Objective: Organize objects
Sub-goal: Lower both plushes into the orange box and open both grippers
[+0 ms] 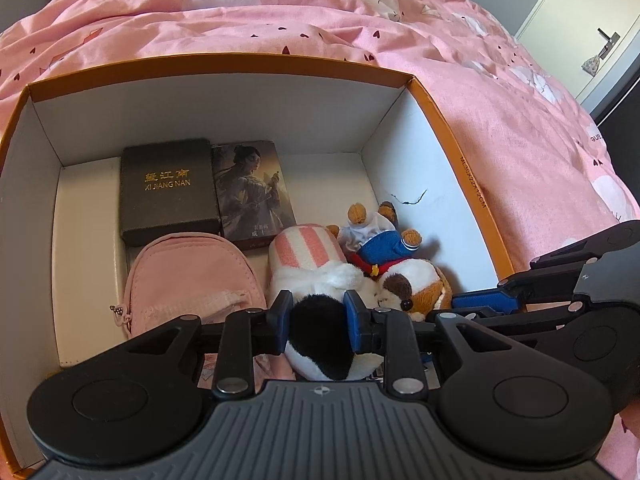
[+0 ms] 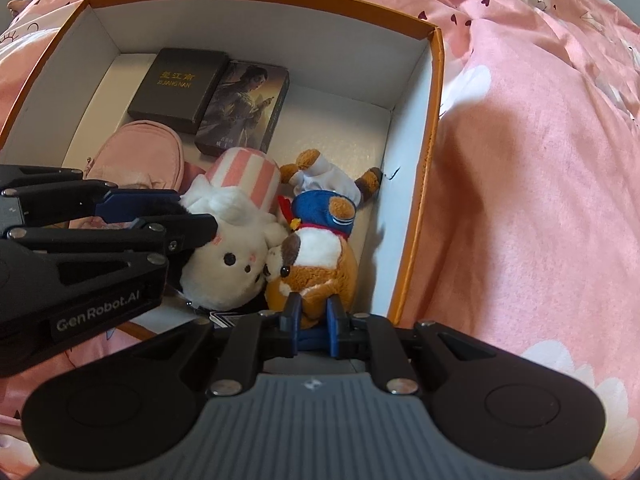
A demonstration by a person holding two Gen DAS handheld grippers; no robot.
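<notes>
We have both plush toys low in the orange box (image 1: 472, 184), left gripper (image 1: 318, 318) clamped on the black-and-white cat plush (image 1: 320, 332), right gripper (image 2: 312, 316) pinching the brown dog plush (image 2: 320, 264), so next we likely release and lift clear.

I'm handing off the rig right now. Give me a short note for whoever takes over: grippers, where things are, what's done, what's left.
Left gripper: shut on the white plush at its black patch.
Right gripper: shut on the brown dog plush.
Both plushes lie in the orange box, beside the pink pouch, black case and illustrated card box.
Done: all five are inside.
Left: release both plushes and withdraw.
</notes>
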